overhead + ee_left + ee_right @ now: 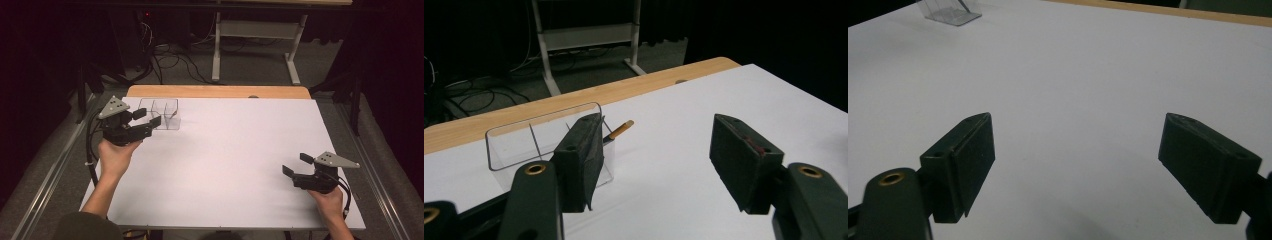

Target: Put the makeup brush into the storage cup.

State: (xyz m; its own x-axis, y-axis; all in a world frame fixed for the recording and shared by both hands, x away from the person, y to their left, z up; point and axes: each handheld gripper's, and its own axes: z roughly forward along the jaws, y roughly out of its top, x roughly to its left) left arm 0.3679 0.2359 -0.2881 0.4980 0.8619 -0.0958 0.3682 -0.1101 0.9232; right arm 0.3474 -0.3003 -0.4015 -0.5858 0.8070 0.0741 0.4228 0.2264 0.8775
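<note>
At the far left corner of the white table (225, 165), my left gripper (147, 117) hangs just beside a clear plastic divided box (161, 112), jaws wide apart and gripping nothing. From the left gripper view the box (519, 142) lies ahead and to the left of the gap, one black jaw overlapping its near right corner; whether that jaw touches the wall I cannot tell. A pencil (620, 130) leans in the box's right compartment, its tan tip poking up over the rim and slanting right, toward the open gap. My right gripper (296, 165) rests well apart at the near right edge, jaws equally wide and empty, so the left looks the nearer hand for any reach to the pencil
</note>
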